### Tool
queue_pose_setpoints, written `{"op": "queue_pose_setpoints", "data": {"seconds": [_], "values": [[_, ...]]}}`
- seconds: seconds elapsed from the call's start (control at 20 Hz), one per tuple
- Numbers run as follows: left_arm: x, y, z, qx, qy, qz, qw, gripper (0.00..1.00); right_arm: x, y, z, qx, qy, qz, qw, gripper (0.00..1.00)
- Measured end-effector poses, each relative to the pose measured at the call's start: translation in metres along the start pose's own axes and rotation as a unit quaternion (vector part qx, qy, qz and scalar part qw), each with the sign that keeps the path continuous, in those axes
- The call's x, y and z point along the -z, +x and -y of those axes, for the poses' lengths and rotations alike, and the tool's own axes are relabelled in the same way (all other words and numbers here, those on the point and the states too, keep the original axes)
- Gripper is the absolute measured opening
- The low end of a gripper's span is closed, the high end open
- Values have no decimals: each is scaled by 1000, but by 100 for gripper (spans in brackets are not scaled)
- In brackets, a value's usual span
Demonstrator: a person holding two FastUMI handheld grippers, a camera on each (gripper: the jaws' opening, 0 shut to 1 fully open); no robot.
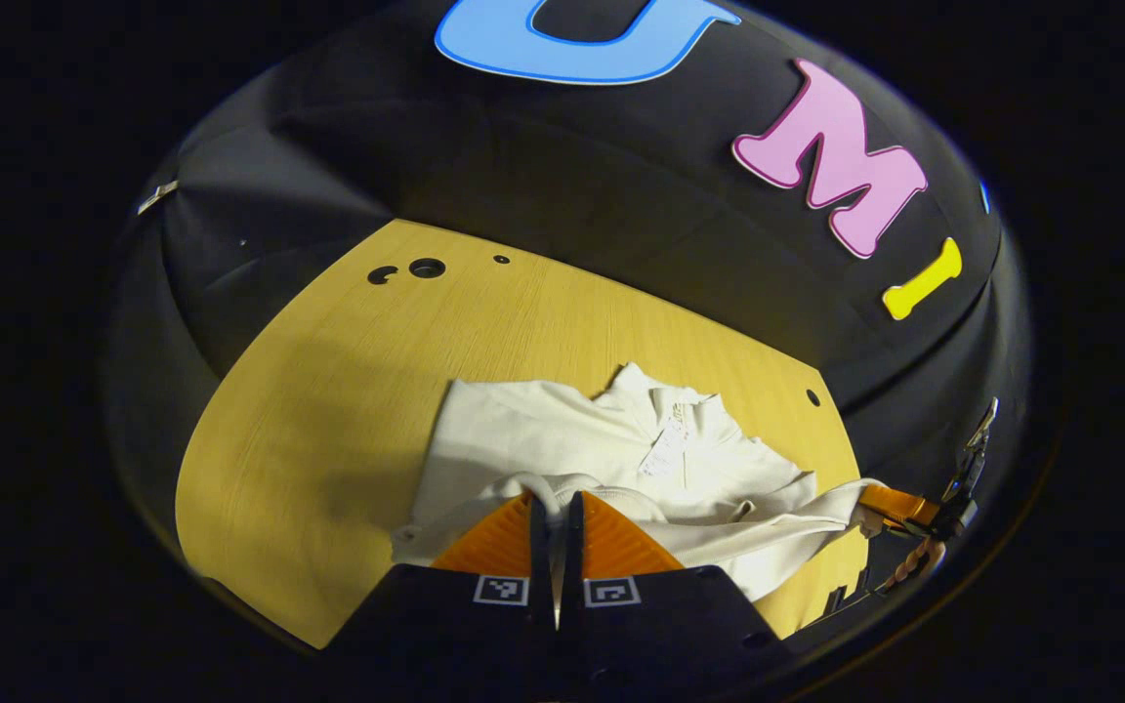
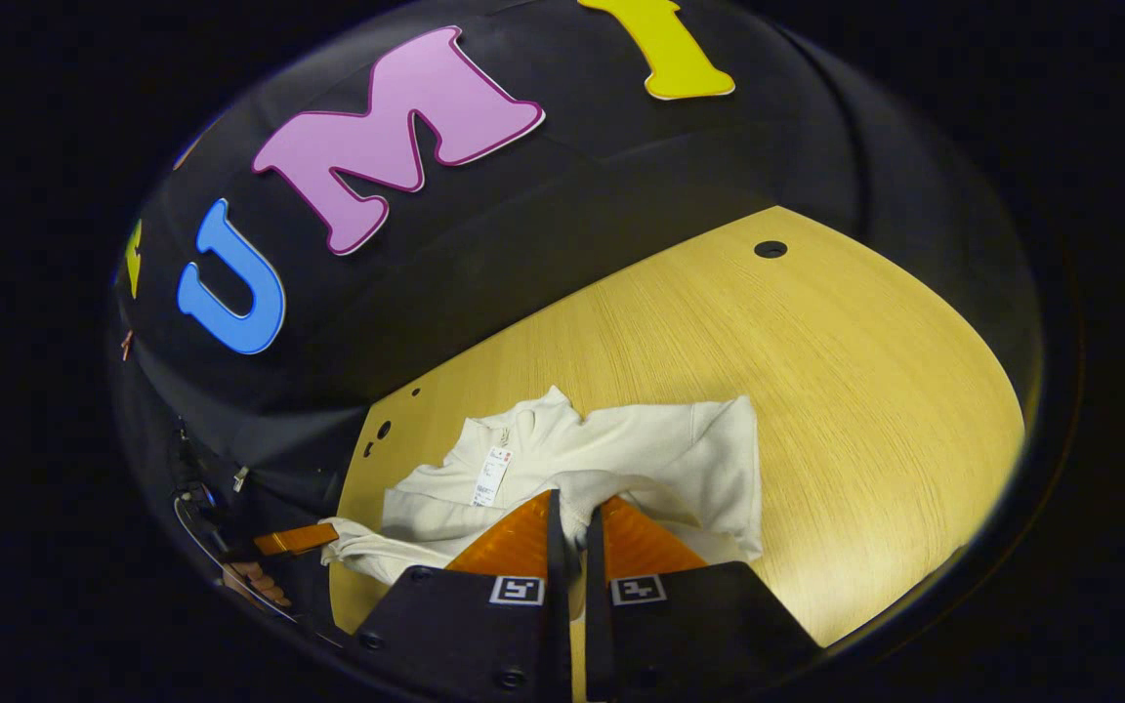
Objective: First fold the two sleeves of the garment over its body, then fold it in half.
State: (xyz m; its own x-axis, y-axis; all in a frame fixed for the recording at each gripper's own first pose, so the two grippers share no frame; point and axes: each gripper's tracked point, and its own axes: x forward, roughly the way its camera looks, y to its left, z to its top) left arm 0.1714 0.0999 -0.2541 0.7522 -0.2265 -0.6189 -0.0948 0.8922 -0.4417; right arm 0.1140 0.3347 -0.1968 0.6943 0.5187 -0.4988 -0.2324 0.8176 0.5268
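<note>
We see the cream garment [image 1: 562, 439] lying on the wooden table [image 1: 328, 410], collar toward the booth wall, long axis running away from us; our left gripper [image 1: 555, 508] pinches a bunched fold of it, fingers nearly together; our right gripper [image 2: 574, 517] likewise clamps a fold.

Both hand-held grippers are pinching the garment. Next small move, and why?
Probably lift both ends and carry them toward the collar. The left hand-held gripper and right hand-held gripper each clamp the near edge of the cream garment; the sleeves look already folded in, so the half fold seems next.
</note>
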Motion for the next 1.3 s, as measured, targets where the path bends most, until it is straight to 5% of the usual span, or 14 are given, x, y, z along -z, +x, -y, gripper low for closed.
{"op": "queue_pose_setpoints", "data": {"seconds": [0.85,1.0,1.3], "values": [[25,114,-23,-92,42,-68,993,6,47,105,50,49,-70,-102,991,12],[26,116,-23,-95,63,-63,992,6,54,113,51,52,-114,-100,987,16],[26,117,-24,-84,66,-52,993,13,53,114,47,56,-110,-96,988,32]]}}
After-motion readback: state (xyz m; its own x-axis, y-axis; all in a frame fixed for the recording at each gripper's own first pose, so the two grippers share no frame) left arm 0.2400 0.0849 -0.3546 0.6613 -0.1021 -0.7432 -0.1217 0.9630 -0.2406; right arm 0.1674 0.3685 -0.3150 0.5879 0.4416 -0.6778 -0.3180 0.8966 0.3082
